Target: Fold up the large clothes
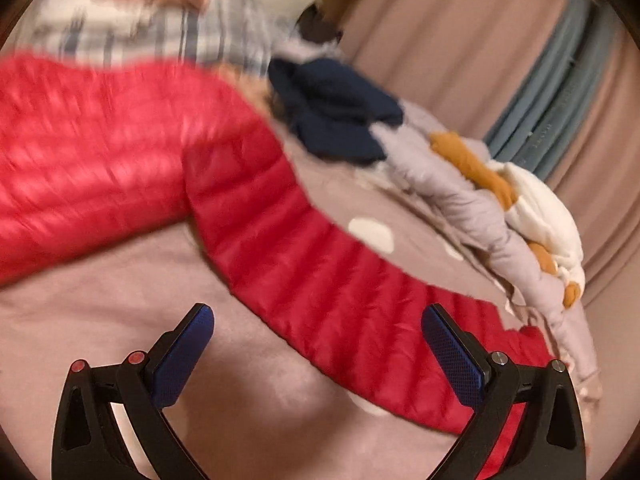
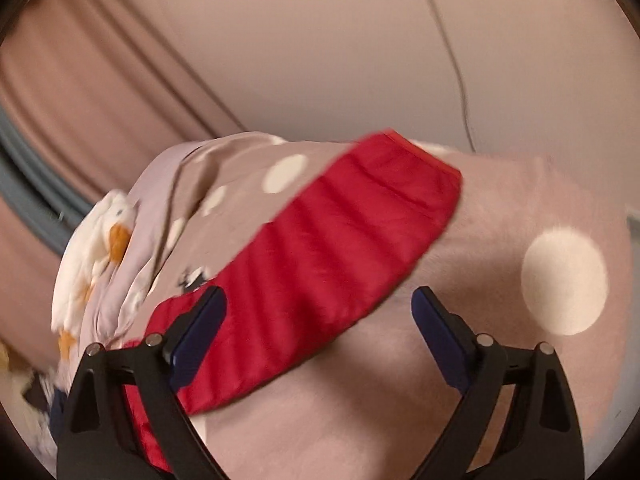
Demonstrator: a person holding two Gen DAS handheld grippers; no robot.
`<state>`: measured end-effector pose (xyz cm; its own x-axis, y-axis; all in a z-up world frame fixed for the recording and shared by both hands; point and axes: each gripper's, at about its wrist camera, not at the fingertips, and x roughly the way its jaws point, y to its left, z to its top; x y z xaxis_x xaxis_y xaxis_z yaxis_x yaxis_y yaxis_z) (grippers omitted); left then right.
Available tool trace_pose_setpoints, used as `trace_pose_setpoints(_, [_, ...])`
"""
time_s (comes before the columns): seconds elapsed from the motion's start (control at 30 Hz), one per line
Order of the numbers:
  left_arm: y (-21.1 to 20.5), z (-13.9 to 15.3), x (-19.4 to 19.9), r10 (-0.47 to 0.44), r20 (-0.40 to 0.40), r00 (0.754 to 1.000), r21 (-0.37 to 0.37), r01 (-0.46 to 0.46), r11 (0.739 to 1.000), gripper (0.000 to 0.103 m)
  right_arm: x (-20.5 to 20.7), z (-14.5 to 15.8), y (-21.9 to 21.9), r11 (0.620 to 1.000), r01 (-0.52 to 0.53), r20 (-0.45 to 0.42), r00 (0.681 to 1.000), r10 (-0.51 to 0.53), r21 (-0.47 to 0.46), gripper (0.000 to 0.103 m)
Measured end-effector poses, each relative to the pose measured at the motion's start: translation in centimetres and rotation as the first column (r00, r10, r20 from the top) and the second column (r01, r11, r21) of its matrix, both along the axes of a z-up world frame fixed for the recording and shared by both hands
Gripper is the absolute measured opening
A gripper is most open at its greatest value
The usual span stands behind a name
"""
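Left wrist view: we found the red quilted puffer jacket (image 1: 132, 152) spread flat on the pink dotted bedcover (image 1: 100, 320), one sleeve stretched out rightward, likely laid out ready for folding. Our left gripper (image 1: 318, 356) hung over it, jaws wide, holding nothing.

Right wrist view: the sleeve's cuff end lay far of our right gripper (image 2: 320, 336), jaws wide apart, empty, the sleeve passing beneath its left finger.

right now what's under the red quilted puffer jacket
The red quilted puffer jacket lies spread on a dusty pink bedcover with white dots, its sleeve stretched across it. Whatever else sits beneath the jacket's body is covered and cannot be seen.
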<state>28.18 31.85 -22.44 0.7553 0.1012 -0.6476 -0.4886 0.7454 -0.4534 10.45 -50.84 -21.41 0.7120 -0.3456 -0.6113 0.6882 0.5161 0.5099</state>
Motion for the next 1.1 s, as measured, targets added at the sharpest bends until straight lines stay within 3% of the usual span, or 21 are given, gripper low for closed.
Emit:
trace_pose_setpoints(0.07, [1.2, -1.7, 0.8, 0.011, 0.034, 0.999, -0.106, -0.008, 0.994, 0.103, -0.1, -1.1, -0.1, 0.999, 0.029, -0.052, 0.998, -0.027, 0.042, 0.094])
trace_pose_setpoints(0.17, [2.6, -4.8, 2.6, -0.019, 0.062, 0.998, -0.302, 0.037, 0.953, 0.103, -0.3, -1.2, 0.2, 0.999, 0.041, -0.058, 0.997, -0.040, 0.015, 0.093])
trace_pose_setpoints(0.2, [2.8, -5.5, 2.9, -0.016, 0.071, 0.997, -0.337, 0.039, 0.941, 0.102, -0.2, -0.6, 0.4, 0.999, 0.043, -0.068, 0.997, -0.044, -0.014, 0.093])
trace_pose_setpoints(0.27, [2.6, -5.0, 3.0, -0.008, 0.123, 0.992, -0.299, 0.044, 0.953, 0.100, 0.1, -0.1, 0.7, 0.997, 0.039, -0.066, 0.997, -0.043, -0.064, 0.094])
trace_pose_setpoints(0.3, [2.7, -4.9, 3.2, -0.014, 0.130, 0.991, -0.302, 0.053, 0.952, 0.089, 0.3, 0.0, 0.9, 0.997, 0.036, -0.066, 0.997, -0.040, -0.070, 0.094])
trace_pose_setpoints(0.33, [3.0, -5.1, 3.2, -0.010, 0.132, 0.991, -0.322, 0.052, 0.945, 0.070, 0.6, 0.1, 1.0, 0.997, 0.031, -0.066, 0.997, -0.036, -0.065, 0.094])
trace_pose_setpoints(0.37, [3.4, -5.5, 2.9, 0.011, 0.132, 0.991, -0.350, 0.036, 0.936, 0.058, 0.8, -0.1, 1.1, 0.998, 0.023, -0.060, 0.998, -0.027, -0.051, 0.094])
trace_pose_setpoints(0.4, [3.7, -5.9, 2.7, 0.022, 0.123, 0.992, -0.369, 0.026, 0.929, 0.035, 0.9, -0.3, 1.0, 0.999, 0.017, -0.058, 0.998, -0.019, -0.039, 0.093])
trace_pose_setpoints(0.43, [4.1, -6.4, 2.5, 0.026, 0.110, 0.994, -0.374, 0.017, 0.927, 0.024, 1.2, -0.6, 0.8, 1.000, 0.012, -0.066, 0.998, -0.013, -0.022, 0.093])
trace_pose_setpoints(0.47, [4.3, -6.7, 2.2, 0.029, 0.102, 0.994, -0.375, 0.012, 0.927, 0.021, 1.4, -0.9, 0.6, 1.000, 0.009, -0.076, 0.997, -0.010, -0.022, 0.093])
trace_pose_setpoints(0.67, [3.9, -5.7, 0.7, 0.087, 0.119, 0.989, -0.297, -0.048, 0.954, 0.010, 2.6, -1.8, 0.4, 0.999, -0.001, -0.082, 0.997, -0.003, -0.047, 0.090])
trace_pose_setpoints(0.8, [2.6, -3.0, -1.4, 0.100, 0.108, 0.989, -0.085, -0.091, 0.992, 0.010, 1.5, -1.9, 0.0, 1.000, 0.010, 0.015, 1.000, -0.010, 0.020, 0.090])
trace_pose_setpoints(0.93, [1.3, -1.8, -2.4, 0.090, 0.072, 0.993, 0.006, -0.091, 0.996, 0.010, -0.3, -2.3, -0.6, 0.994, 0.079, 0.067, 0.994, -0.084, 0.082, 0.091])
trace_pose_setpoints(1.0, [1.0, -1.5, -2.2, 0.089, 0.036, 0.995, 0.020, -0.089, 0.996, 0.010, -1.0, -2.4, -0.9, 0.989, 0.099, 0.101, 0.989, -0.110, 0.105, 0.091])
trace_pose_setpoints(1.1, [0.6, -1.0, -2.3, 0.075, 0.048, 0.996, -0.031, -0.074, 0.997, 0.010, -1.3, -2.6, -1.3, 0.991, 0.083, 0.119, 0.988, -0.095, 0.103, 0.091])
